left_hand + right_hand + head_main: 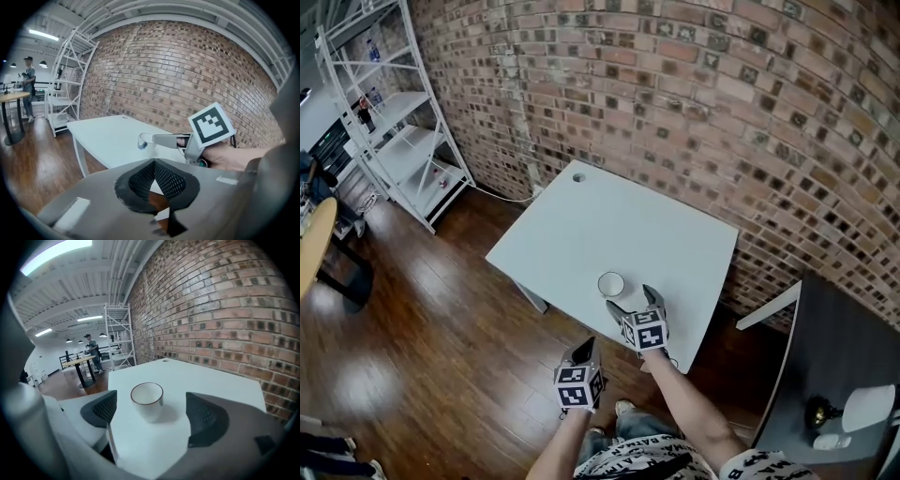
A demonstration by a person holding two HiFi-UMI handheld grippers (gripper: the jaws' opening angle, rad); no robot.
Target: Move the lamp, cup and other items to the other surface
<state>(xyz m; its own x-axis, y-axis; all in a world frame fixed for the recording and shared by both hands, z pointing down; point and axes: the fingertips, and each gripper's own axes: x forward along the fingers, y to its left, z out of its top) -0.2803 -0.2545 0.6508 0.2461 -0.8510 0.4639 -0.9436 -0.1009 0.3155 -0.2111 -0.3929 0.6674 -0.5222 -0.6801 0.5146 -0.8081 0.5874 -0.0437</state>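
Head view: cup point(610, 284) alone on the white counter point(675, 234), just ahead of my right tool point(633, 302); what I take for the lamp point(817, 412) sits on the dark counter point(834, 328), well apart, so which is already moved I cannot tell. Left gripper view: left tool point(157, 180) closed, empty. Right gripper view: jaws wide apart, cup upright just beyond them, untouched.
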